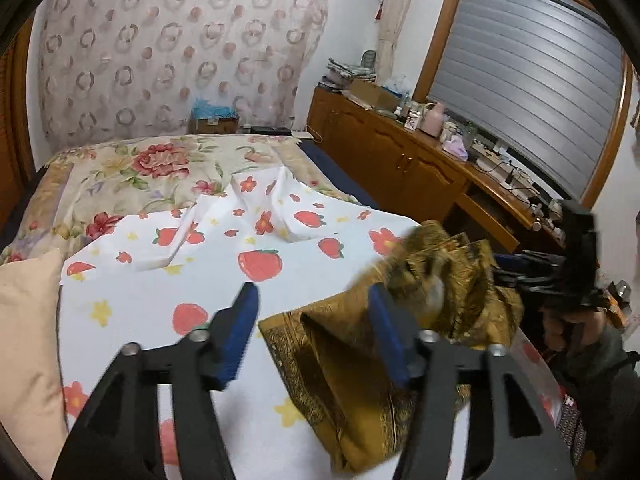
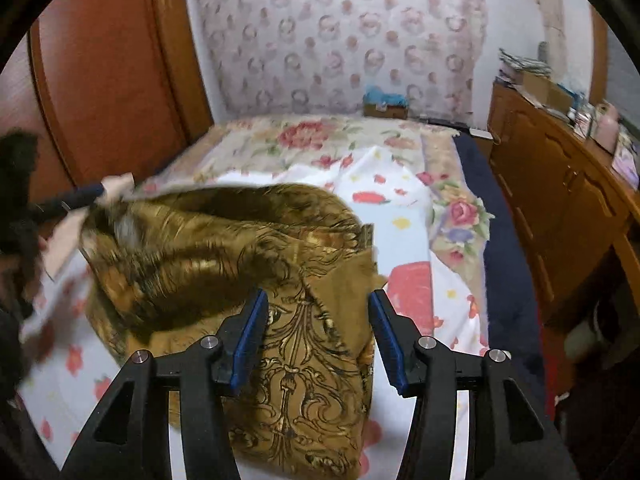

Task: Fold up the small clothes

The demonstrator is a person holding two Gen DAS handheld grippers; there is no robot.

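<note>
A golden-brown garment [image 1: 352,364] with dark ornate print lies bunched on the strawberry-print white sheet [image 1: 168,304]. My left gripper [image 1: 313,289] hovers over its left part, jaws open; the right blue pad [image 1: 386,332] stands in front of the cloth without pinching it. In the right wrist view the garment [image 2: 304,364] spreads under my right gripper [image 2: 318,294], which is also open, no fabric pressed between the pads. The cloth's upper heap [image 2: 208,232] is blurred. The left gripper's blue finger [image 2: 86,192] shows at the left edge there.
The sheet covers a bed with a floral quilt [image 1: 160,168]. A beige pillow [image 1: 28,320] lies at the left. Wooden cabinets [image 1: 400,152] with clutter line the right wall under a shuttered window [image 1: 528,76]. A person's hand [image 1: 572,324] holds the other gripper's handle.
</note>
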